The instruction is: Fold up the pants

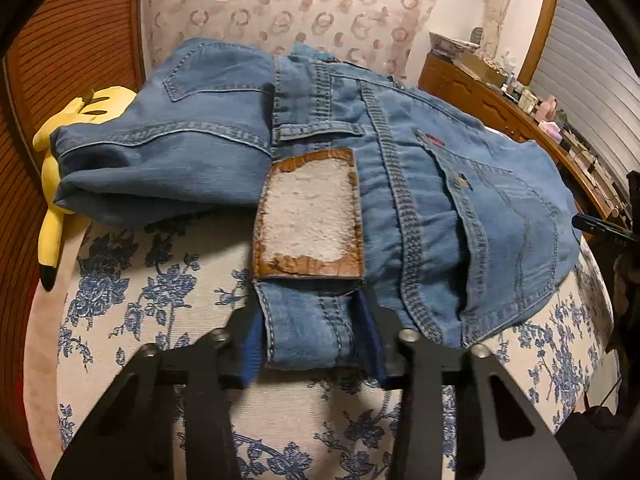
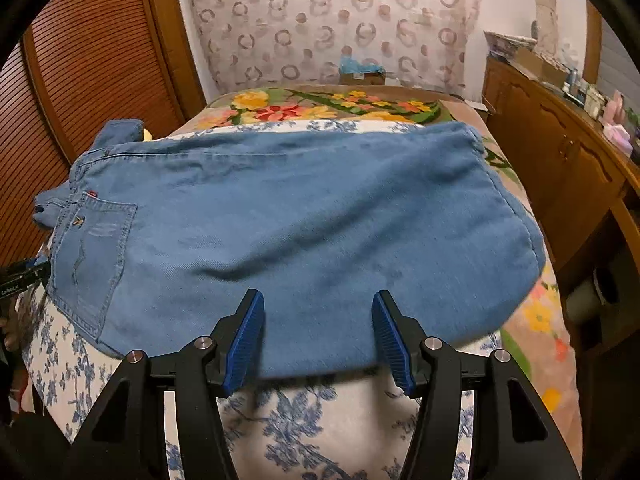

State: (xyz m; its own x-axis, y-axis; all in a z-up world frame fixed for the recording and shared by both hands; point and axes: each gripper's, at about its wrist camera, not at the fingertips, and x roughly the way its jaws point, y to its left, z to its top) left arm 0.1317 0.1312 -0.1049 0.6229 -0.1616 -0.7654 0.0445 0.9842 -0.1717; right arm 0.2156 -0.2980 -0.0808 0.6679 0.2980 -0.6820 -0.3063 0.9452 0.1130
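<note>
So far pants [image 2: 288,220] folded leg on leg, lying across bed [image 2: 320,420] near edge. Left gripper [image 1: 312,344] jaws spread around waistband, maybe not pinching; right gripper [image 2: 318,340] jaws spread over leg edge. Crosswise folds left.

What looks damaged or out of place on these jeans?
The brown leather waistband patch on the blue denim jeans is worn down to white, and a yellow plush toy lies partly under them.

Pants [image 2: 304,216] on bed [image 2: 320,420], toy [image 1: 60,184] behind
</note>
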